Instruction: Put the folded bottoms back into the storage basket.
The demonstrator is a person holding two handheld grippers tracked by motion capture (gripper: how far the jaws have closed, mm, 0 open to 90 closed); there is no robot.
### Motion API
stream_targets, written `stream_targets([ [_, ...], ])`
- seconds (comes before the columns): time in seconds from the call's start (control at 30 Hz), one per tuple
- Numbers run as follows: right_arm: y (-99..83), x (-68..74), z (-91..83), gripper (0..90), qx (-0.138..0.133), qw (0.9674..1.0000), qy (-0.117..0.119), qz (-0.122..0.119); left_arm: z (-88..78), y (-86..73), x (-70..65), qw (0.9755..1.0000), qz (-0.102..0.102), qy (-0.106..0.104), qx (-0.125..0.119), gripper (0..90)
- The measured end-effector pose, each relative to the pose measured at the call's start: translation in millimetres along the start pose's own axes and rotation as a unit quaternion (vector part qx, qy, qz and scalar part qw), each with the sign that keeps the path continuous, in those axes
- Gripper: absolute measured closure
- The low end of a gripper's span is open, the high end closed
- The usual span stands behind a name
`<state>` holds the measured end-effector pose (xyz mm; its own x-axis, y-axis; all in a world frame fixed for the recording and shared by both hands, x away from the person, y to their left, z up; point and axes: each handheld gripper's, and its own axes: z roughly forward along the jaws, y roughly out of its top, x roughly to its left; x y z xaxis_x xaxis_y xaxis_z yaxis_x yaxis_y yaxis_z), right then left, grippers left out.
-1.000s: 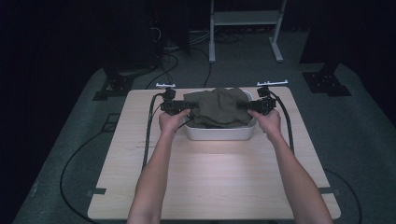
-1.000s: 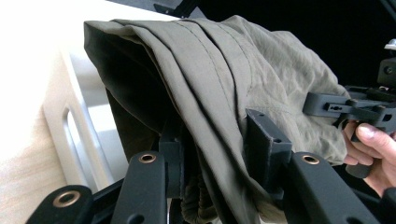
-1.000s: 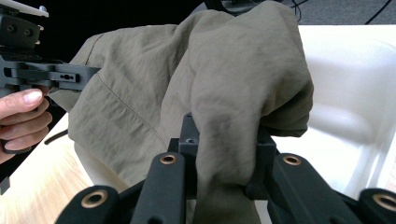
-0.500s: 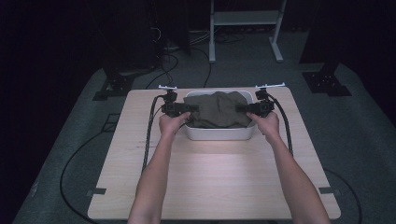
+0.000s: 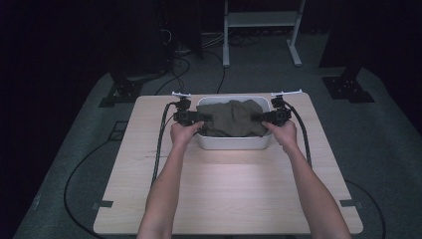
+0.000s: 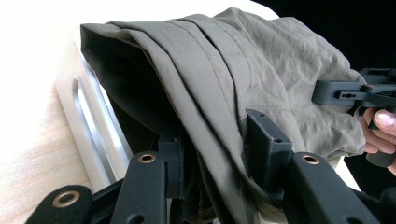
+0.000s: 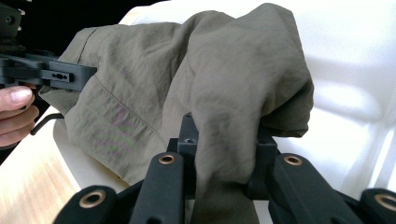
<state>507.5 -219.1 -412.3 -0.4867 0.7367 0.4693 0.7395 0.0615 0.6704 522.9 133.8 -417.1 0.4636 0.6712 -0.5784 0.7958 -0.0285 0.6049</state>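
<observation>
Dark floor and black stands ring a pale wooden table [image 5: 224,194] in the high view, with cables trailing off its left and right edges. Toward the table's far side sits a white tub [image 5: 234,142], and an olive-green cloth [image 5: 234,118] lies bunched inside it, filling most of the opening. The left gripper [image 5: 201,117] meets the cloth at its left end and the right gripper [image 5: 263,117] meets it at its right end, so the cloth lies between the two, each held by a hand at the tub's short sides. Both forearms reach in from the near edge.

Seen from the left gripper view, the cloth drapes down from above and passes straight between the two black jaws, which are pressed together on a thick fold of it [image 6: 219,140]. The tub's white rim [image 6: 95,135] runs just to the left of the jaws, over the wood. Farther off at the right, the other gripper [image 6: 327,93] touches the cloth's opposite end, with fingers [image 6: 380,128] wrapped around its body.

From the right gripper view, a rounded bulge of the cloth [image 7: 233,93] hangs over the jaws and a fold of it is pinched tight between them. White tub wall [image 7: 355,93] lies behind and to the right. At the left edge, the left gripper [image 7: 86,74] reaches the cloth's far end.
</observation>
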Motion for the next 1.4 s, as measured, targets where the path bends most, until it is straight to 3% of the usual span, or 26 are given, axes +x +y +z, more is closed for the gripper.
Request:
stream_targets([
  [0.6,-0.3,-0.3,2.4,71.9,0.005,1.0000,-0.006,-0.001,1.9,0.1,-1.3,0.9999,0.008,0.008,0.004,61.1],
  [0.7,-0.2,-0.6,3.1,66.7,0.009,0.9998,-0.014,-0.008,2.6,0.1,-0.3,0.9999,0.001,0.013,0.006,57.5],
  [0.9,0.1,-3.0,-1.7,60.0,0.011,0.9986,-0.048,-0.017,-3.4,3.5,-3.3,0.9993,-0.003,0.023,-0.029,51.6],
  [1.13,3.1,-4.9,-15.6,60.9,-0.008,0.9986,-0.051,-0.017,-12.6,5.4,-3.5,0.9990,-0.002,0.025,-0.037,51.5],
  [1.4,3.5,-4.3,-20.5,61.3,-0.013,0.9987,-0.045,-0.018,-28.4,8.4,-5.1,0.9983,-0.002,0.014,-0.057,51.5],
])
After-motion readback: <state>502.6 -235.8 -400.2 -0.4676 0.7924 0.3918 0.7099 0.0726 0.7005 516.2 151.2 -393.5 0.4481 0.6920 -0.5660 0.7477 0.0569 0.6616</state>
